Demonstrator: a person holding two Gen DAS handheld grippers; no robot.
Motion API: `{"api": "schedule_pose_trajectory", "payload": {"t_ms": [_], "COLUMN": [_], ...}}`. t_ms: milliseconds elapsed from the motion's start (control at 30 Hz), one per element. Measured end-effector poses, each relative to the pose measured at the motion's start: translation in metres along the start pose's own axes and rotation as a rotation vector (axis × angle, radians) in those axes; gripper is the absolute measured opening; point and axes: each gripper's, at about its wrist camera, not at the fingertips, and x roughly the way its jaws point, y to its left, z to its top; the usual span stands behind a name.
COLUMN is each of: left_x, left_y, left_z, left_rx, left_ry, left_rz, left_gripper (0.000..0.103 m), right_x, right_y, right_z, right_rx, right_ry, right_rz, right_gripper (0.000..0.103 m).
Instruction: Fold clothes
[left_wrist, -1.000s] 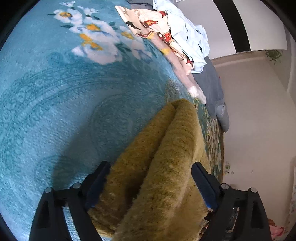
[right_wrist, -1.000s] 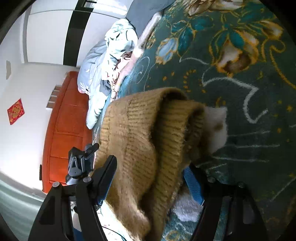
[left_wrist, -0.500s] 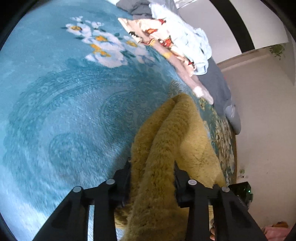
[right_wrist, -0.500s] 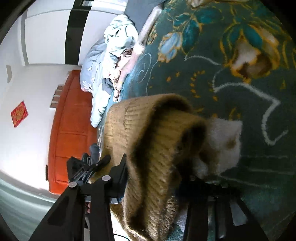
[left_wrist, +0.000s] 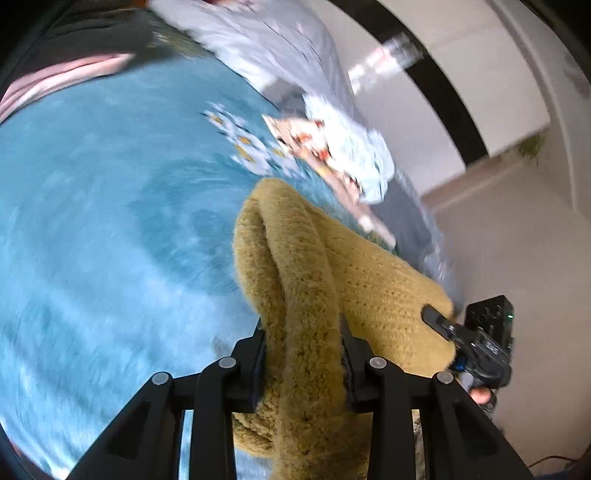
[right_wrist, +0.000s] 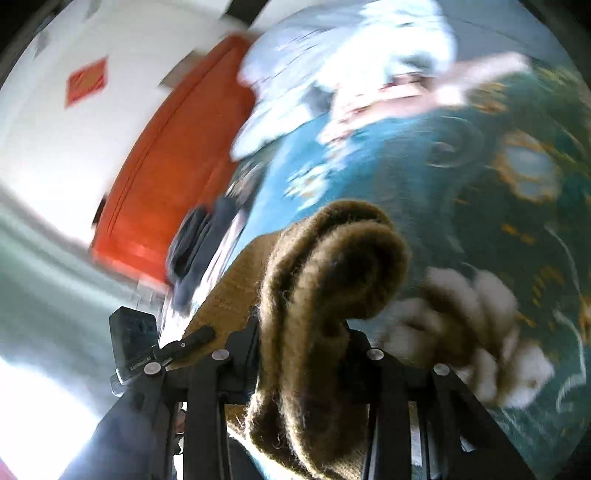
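A mustard-yellow knitted sweater (left_wrist: 295, 266) is bunched between the jaws of my left gripper (left_wrist: 303, 354), which is shut on it and holds it above the blue flowered blanket (left_wrist: 92, 221). My right gripper (right_wrist: 303, 354) is shut on another fold of the same sweater (right_wrist: 325, 266); its white fluffy trim (right_wrist: 480, 332) hangs at the right. The right gripper also shows in the left wrist view (left_wrist: 476, 343) at the sweater's far edge, and the left gripper shows in the right wrist view (right_wrist: 140, 347).
A pile of other clothes (left_wrist: 343, 155), pale blue and patterned, lies at the far side of the blanket. A dark grey garment (right_wrist: 199, 240) lies near an orange-red headboard (right_wrist: 166, 158). White walls stand beyond. Both views are blurred.
Both grippers closed on the sweater, having stood open around it a second ago. They have lifted it off the blanket and both views have swung upward.
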Motion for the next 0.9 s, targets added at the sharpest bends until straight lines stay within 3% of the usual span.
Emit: {"api": "schedule_pose_trajectory", "payload": {"t_ms": [133,267,367,467,533,700,900], "left_x": [0.006,0.018,0.019,0.016,0.009,-0.010,-0.011], "left_y": [0.035,0.061,0.066,0.061,0.062,0.066,0.058], "left_z": [-0.016,-0.023,-0.025,-0.026,-0.030,-0.043,-0.055], "left_rx": [-0.093,-0.176,-0.199,-0.194,-0.215,-0.274,-0.208], "left_ry": [0.019,0.034,0.041,0.049,0.040,0.007,0.059], "left_rz": [0.026,0.021,0.008,0.017,0.018,0.015,0.070], "left_gripper": [0.034,0.035,0.037,0.045,0.064,0.065,0.065], "right_x": [0.031,0.050,0.049,0.043,0.038,0.001,-0.027], "right_y": [-0.006,-0.041,-0.066,-0.064,-0.056,-0.059,-0.063], "right_z": [0.015,0.002,-0.003,-0.008,-0.008,-0.020,-0.072], "right_rx": [-0.070,-0.012,0.082,0.076,0.061,0.048,0.125], "right_ry": [0.082,0.140,0.127,0.113,0.106,0.060,0.048], "right_rz": [-0.008,-0.087,-0.049,-0.072,-0.114,-0.175,-0.154], "right_gripper": [0.036,0.036,0.037,0.042,0.044,0.047,0.047]}}
